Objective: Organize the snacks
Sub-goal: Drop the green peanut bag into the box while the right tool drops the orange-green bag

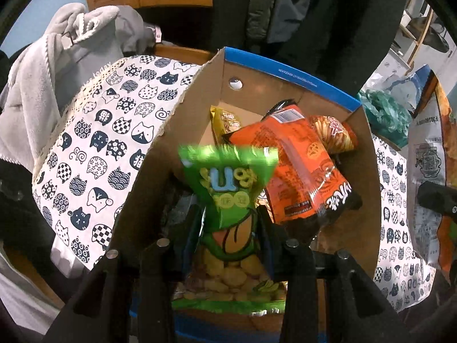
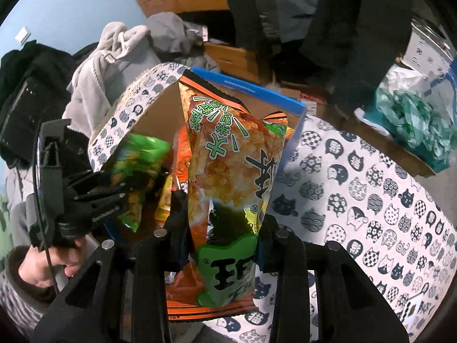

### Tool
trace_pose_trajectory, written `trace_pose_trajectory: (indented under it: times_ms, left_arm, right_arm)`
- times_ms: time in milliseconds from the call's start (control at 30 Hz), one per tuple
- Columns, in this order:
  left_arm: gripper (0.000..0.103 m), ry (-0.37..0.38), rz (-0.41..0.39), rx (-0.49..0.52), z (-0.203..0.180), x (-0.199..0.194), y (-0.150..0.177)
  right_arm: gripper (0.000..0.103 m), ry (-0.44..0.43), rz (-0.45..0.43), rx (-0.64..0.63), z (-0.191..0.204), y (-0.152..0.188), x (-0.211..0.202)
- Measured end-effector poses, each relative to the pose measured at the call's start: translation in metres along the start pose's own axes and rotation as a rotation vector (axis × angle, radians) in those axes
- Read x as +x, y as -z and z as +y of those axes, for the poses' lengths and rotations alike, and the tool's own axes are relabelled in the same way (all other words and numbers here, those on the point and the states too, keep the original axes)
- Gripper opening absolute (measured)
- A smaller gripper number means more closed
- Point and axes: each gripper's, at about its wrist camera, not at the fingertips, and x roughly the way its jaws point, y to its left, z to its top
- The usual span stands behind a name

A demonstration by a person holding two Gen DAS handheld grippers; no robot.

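My left gripper (image 1: 230, 228) is shut on a green snack bag (image 1: 228, 188), held over the open cardboard box (image 1: 285, 71); the bag's top edge is blurred. Inside the box lie an orange bag (image 1: 297, 165), a second orange bag of sticks (image 1: 334, 134) and a yellow packet (image 1: 225, 120). My right gripper (image 2: 225, 228) is shut on a tall orange and green cracker bag (image 2: 228, 157), upright in front of the box (image 2: 251, 88), near its right side. The left gripper (image 2: 114, 188) with its green bag (image 2: 137, 165) shows at the left, a hand (image 2: 42, 268) under it.
The box stands on a cloth with a cat pattern (image 1: 100, 143) (image 2: 371, 185). Grey clothing (image 1: 57, 57) is piled behind on the left. A teal plastic bag (image 2: 414, 123) lies on a carton at the right. Dark coats hang behind the box.
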Motion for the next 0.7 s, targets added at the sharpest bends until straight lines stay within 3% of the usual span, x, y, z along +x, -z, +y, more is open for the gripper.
trace_pose_trajectory:
  times_ms: [233, 500, 700]
  left_arm:
    - [0.065, 0.006, -0.018, -0.031, 0.003, -0.010, -0.006]
    - [0.070, -0.008, -0.096, -0.064, 0.013, -0.035, -0.015]
    - [0.071, -0.004, -0.128, -0.075, 0.017, -0.046, -0.019]
  right_arm:
    - [0.034, 0.009, 0.039, -0.042, 0.009, -0.025, 0.025]
    - [0.034, 0.068, 0.081, -0.098, 0.008, -0.068, 0.059]
    - [0.037, 0.089, 0.105, -0.088, 0.000, -0.081, 0.085]
